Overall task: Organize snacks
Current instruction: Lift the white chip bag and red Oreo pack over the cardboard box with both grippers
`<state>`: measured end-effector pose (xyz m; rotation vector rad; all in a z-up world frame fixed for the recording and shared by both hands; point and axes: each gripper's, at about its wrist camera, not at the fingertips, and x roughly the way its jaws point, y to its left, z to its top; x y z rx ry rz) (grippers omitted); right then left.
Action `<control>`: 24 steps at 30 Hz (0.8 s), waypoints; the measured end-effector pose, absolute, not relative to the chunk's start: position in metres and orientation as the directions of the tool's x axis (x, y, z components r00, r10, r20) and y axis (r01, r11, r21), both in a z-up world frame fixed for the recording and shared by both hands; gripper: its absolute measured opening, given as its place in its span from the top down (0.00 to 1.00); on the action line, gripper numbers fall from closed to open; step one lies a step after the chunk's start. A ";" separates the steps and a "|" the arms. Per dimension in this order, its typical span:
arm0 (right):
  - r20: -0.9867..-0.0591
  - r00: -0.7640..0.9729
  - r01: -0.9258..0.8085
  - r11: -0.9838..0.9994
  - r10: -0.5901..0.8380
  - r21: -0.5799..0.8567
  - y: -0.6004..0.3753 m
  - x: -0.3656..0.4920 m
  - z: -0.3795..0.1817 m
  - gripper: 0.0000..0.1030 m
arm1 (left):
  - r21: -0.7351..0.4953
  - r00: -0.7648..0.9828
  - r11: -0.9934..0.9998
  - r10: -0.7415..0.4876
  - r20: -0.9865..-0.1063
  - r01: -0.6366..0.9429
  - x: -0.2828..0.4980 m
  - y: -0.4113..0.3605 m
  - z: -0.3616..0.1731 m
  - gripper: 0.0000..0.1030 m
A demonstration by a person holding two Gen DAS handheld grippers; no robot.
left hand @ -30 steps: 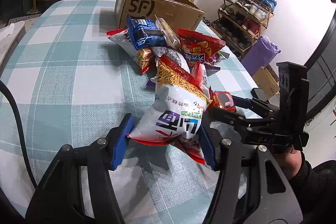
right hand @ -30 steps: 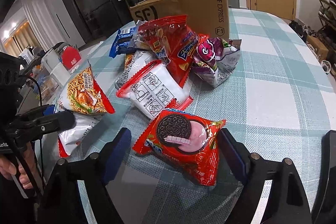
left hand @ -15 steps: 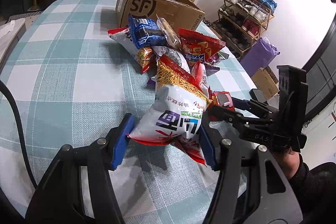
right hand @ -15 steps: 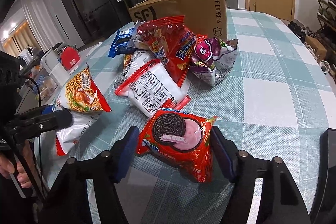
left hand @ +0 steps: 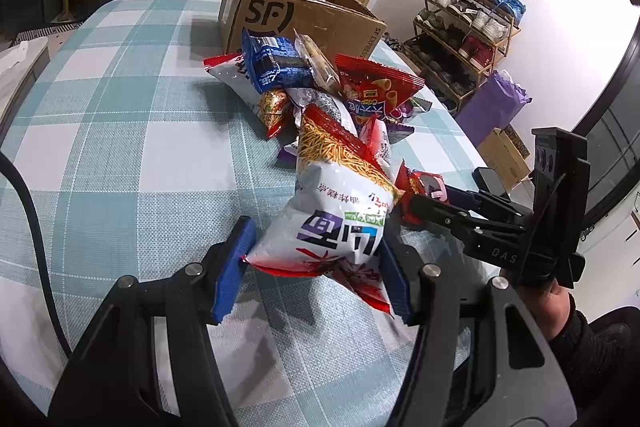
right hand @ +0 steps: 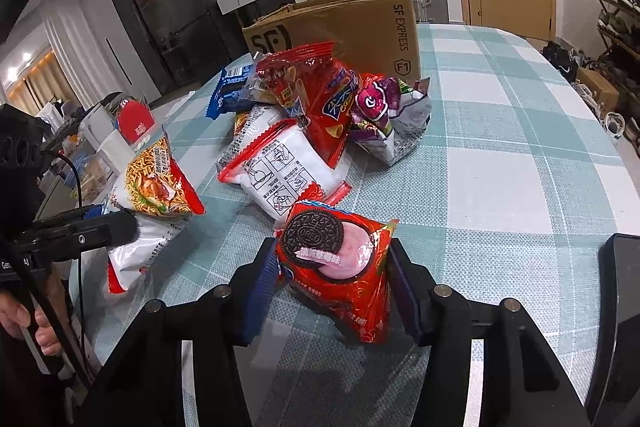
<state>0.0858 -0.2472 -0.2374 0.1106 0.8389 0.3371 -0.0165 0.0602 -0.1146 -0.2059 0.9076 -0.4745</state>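
On a bench (left hand: 120, 131) covered in teal-and-white check, the left gripper (left hand: 316, 267) has its jaws clamped on the lower end of a white noodle snack bag (left hand: 340, 203). The right gripper (right hand: 332, 291) is closing its jaws, both pads already against a red Oreo packet (right hand: 336, 259). More snacks are piled before an open cardboard box (right hand: 352, 23).

Snack pile (left hand: 320, 99) mid-table (left hand: 120, 147), box (left hand: 296, 23) behind it; noodle bag (left hand: 340, 199) left of cookie pack (right hand: 336, 259), both in front.
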 end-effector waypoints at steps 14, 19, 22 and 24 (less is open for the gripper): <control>-0.656 0.654 -0.242 0.926 0.377 0.290 -0.267 0.069 -0.226 0.48 | -0.366 0.538 0.881 -0.473 -0.698 0.300 -0.020 0.064 -0.107 0.45; -0.607 0.676 -0.262 0.906 0.418 0.332 -0.273 0.063 -0.210 0.48 | -0.381 0.554 0.882 -0.471 -0.686 0.278 -0.018 0.070 -0.099 0.45; -0.578 0.693 -0.285 0.900 0.431 0.329 -0.271 0.059 -0.195 0.48 | -0.376 0.567 0.886 -0.463 -0.681 0.272 -0.015 0.072 -0.090 0.45; -0.559 0.702 -0.303 0.896 0.441 0.326 -0.268 0.057 -0.182 0.48 | -0.375 0.569 0.886 -0.463 -0.680 0.273 -0.013 0.073 -0.084 0.45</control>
